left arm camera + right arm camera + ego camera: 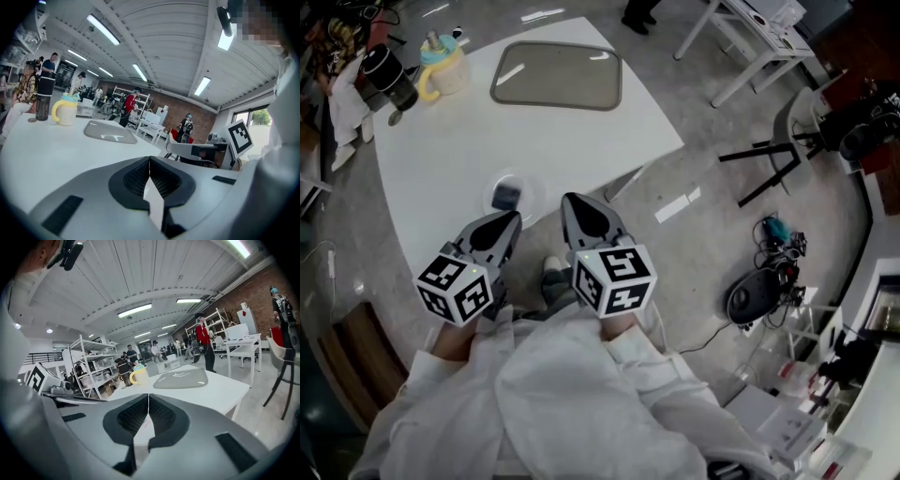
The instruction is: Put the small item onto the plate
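**A:** Two grippers, then. How do they stand?

**B:** Nearest are the white sleeves [553, 394]. These lead to both grippers, which are side by side over the near edge of the table [441, 159]. The left gripper [511, 220] is clenched, with its jaws pressed together and nothing between them. The right gripper [572, 202] is clenched and empty as well.

**A:** And the item?

**B:** The dark item [506, 196] lies on the plate [531, 184], just beyond the left gripper's tip and close to the table's near edge. The right gripper points past the plate's right side.

**A:** What is farther off?

**B:** Well beyond the plate, a grey tray [558, 75] lies flat at the far side of the table. To its left stands a cup [441, 70] with a yellow handle. A dark tumbler [386, 80] is just beside the cup, at the table's left edge.
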A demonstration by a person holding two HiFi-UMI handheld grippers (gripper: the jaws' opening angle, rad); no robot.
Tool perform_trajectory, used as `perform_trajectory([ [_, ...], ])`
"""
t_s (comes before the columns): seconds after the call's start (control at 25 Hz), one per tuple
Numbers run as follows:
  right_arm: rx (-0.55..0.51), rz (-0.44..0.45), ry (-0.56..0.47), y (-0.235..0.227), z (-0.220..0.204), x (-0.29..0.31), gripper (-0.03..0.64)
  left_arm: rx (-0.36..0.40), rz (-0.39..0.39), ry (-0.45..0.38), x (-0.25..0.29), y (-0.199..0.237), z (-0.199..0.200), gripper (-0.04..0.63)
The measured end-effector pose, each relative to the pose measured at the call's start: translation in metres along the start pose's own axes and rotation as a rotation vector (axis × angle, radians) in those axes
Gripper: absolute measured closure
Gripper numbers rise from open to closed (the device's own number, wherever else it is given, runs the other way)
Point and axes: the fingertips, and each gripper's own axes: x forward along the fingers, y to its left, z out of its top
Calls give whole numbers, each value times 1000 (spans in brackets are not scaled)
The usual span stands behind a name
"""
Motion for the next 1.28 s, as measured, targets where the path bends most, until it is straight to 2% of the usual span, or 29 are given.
perform_trajectory([
  [0.28, -32, 68, 50, -10, 5, 34, 601, 28, 32, -12, 25, 17, 17, 584],
  [0.56, -47, 101, 93, -11, -1, 59, 601, 8, 61, -6, 33, 40, 17, 584],
  [0.96, -41, 102, 140, -13, -6, 81, 601, -19, 91, -8, 37, 67, 25, 584],
  [1.28, -38, 93, 152, -1, -6, 87, 600, -20, 61, 17, 38, 75, 30, 584],
])
